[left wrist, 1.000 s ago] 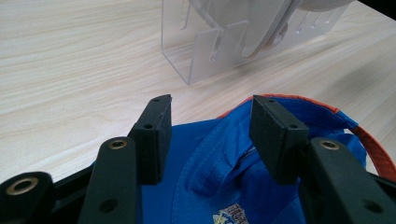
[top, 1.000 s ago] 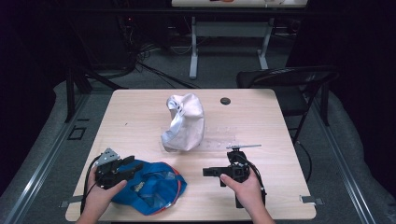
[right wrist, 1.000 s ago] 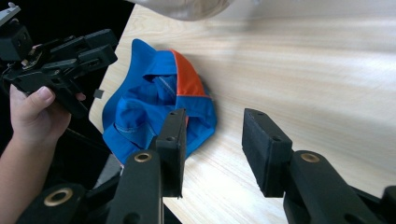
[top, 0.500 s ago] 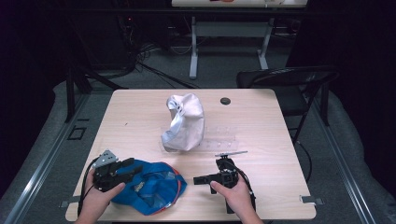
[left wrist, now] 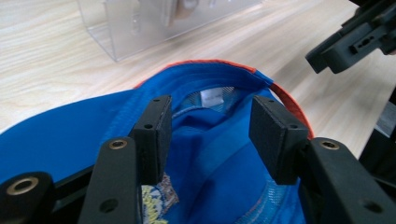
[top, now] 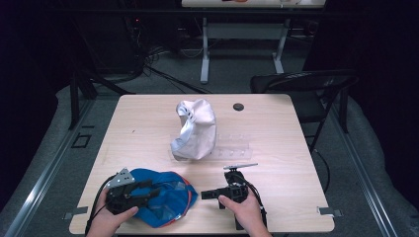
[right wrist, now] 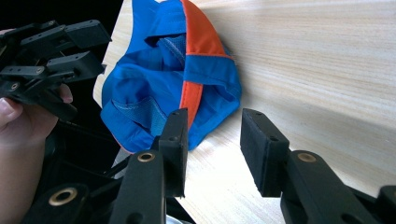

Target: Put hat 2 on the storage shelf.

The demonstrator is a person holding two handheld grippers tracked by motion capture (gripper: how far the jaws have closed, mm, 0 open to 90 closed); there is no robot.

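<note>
Soft, light blue cap [top: 165, 202] near bench [top: 276, 128] edge; best pinched at orange-edged rim. Left hand-held gripper [left wrist: 208, 133] agape over it, right hand-held gripper [right wrist: 212, 149] agape beside.

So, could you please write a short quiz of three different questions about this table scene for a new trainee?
1. True or false: the left tool is shut on the blue cap.
2. Which object stands nearest the table's middle?
A. white cap
B. blue cap
C. small black disc
3. Fill in: the right tool points toward the ____ cap.

Key:
1. False; in the left gripper view its jaws stand apart over the cap.
2. A
3. blue
</note>
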